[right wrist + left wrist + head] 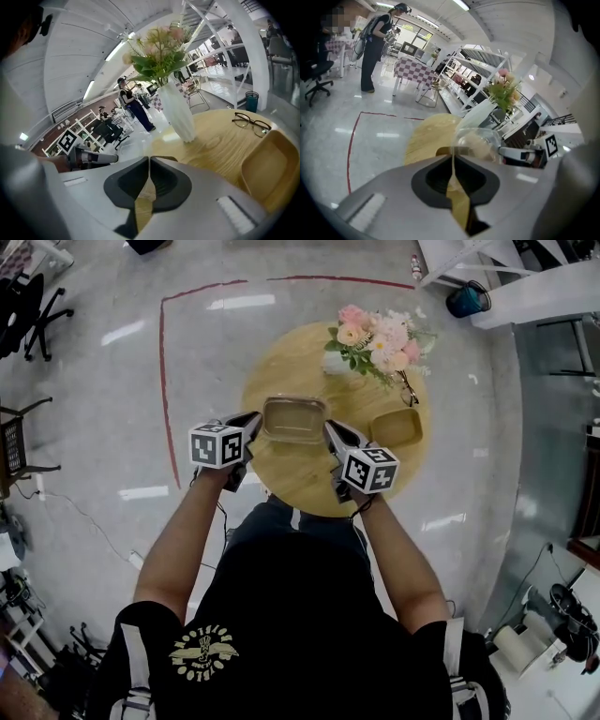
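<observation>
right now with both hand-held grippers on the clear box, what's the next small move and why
Probably shift both together, level, toward the tan tray. The left hand-held gripper and right hand-held gripper are shut on opposite rims of the clear box, so moving one alone could twist it.

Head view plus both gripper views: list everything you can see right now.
Round wooden table: one, light wood, inside the red floor line.
Clear rectangular plastic container: one, transparent, over the table's near side, between the grippers.
Tan rectangular tray: one, tan, table's right side.
White vase of flowers: one, pink and cream blooms, table's far side.
Dark-framed glasses: one pair, black, beside the vase.
Black office chair: one, floor, far left.
Left gripper: grey, shut on the container's left rim.
Right gripper: grey, shut on its right rim.
</observation>
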`<action>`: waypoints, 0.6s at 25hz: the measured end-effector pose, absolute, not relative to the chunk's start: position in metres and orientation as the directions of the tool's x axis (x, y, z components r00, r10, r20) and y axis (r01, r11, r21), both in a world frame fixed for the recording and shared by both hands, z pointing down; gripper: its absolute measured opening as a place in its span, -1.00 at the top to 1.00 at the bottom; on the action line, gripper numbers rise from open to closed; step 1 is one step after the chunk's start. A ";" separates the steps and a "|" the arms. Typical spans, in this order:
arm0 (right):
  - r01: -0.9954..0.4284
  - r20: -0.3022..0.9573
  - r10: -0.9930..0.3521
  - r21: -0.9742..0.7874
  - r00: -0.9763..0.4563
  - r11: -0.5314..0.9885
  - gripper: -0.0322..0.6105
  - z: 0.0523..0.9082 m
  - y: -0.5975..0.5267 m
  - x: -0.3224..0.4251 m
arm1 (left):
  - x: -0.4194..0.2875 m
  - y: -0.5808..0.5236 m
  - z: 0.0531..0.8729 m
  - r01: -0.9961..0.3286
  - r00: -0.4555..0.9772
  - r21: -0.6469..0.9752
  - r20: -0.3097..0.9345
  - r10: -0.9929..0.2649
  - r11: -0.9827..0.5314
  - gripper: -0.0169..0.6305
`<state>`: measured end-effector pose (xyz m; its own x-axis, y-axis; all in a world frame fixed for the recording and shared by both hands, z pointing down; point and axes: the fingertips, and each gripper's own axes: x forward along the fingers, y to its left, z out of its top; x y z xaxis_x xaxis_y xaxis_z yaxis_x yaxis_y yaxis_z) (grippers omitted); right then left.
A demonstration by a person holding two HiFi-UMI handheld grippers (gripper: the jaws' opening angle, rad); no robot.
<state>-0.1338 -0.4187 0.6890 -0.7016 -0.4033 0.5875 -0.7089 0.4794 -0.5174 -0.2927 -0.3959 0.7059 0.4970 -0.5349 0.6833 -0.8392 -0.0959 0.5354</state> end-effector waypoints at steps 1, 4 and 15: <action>-0.711 0.593 -0.399 -0.520 -0.699 0.473 0.85 0.693 -0.419 -0.134 | -0.293 -0.395 0.709 -0.840 0.496 0.536 0.688 -0.530 -0.090 0.90; -0.722 0.614 -0.388 -0.518 -0.687 0.459 0.85 0.702 -0.421 -0.132 | -0.291 -0.396 0.719 -0.839 0.493 0.539 0.700 -0.517 -0.072 0.90; -0.759 0.696 -0.326 -0.507 -0.640 0.408 0.85 0.731 -0.429 -0.132 | -0.292 -0.402 0.737 -0.848 0.481 0.530 0.749 -0.455 -0.024 0.90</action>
<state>-0.1316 -0.4291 0.7308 -0.6400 -0.3260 0.6958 -0.7591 0.4083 -0.5070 -0.2922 -0.4019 0.7374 0.4812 -0.4550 0.7493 -0.8478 -0.0243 0.5297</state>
